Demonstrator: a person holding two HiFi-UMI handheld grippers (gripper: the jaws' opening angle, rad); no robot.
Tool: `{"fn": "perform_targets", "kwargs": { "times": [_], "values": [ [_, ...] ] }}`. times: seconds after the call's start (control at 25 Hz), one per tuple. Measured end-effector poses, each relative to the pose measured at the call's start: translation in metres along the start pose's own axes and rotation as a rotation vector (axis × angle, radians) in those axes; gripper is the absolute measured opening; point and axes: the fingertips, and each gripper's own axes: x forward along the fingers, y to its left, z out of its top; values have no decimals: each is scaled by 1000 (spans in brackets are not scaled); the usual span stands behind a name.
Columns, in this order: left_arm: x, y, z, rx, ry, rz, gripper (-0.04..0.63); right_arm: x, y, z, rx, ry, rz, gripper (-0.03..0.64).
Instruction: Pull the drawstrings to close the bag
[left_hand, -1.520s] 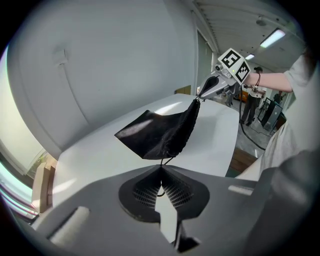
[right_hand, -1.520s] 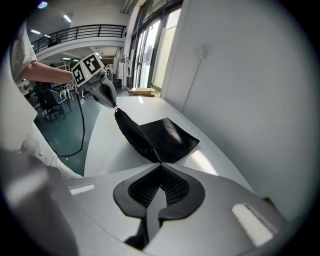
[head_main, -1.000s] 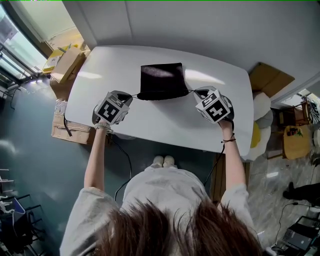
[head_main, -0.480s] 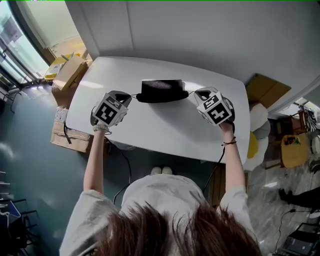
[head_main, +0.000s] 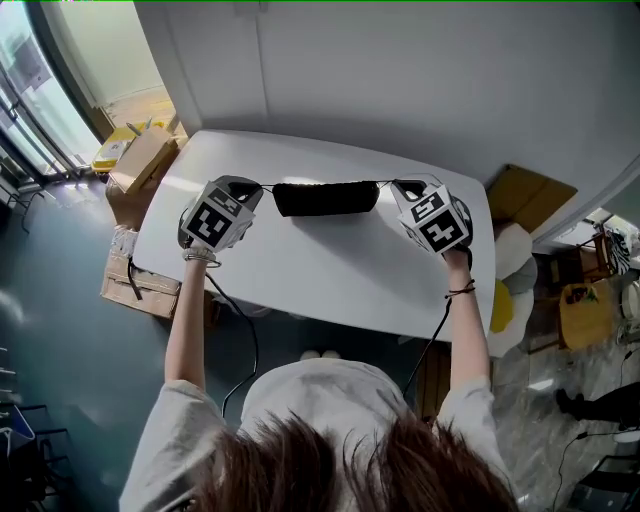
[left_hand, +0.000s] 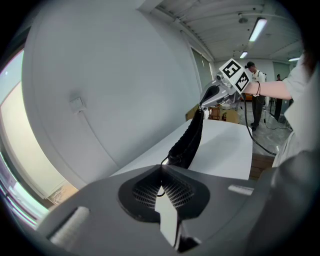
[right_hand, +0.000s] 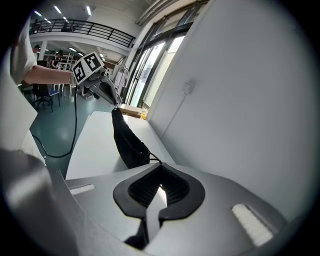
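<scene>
Above the white table (head_main: 330, 285), the black bag (head_main: 325, 198) hangs stretched between the two grippers, its mouth bunched narrow. The left gripper (head_main: 258, 188) and right gripper (head_main: 395, 185) each pinch a drawstring (head_main: 270, 186). Pulling evenly, level and straight apart should finish the cinch without slipping.

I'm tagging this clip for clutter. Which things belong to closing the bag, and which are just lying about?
In the job: black bag, drawstrings, left gripper and right gripper, each shut on a drawstring.
Lying about: cardboard boxes beside the table.
</scene>
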Motion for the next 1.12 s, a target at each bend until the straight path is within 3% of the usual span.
{"fn": "perform_targets", "kwargs": {
  "times": [1.12],
  "values": [
    [-65, 37, 84, 97, -184, 189, 2, -57, -48, 66, -88, -149, -150, 11]
  ]
}}
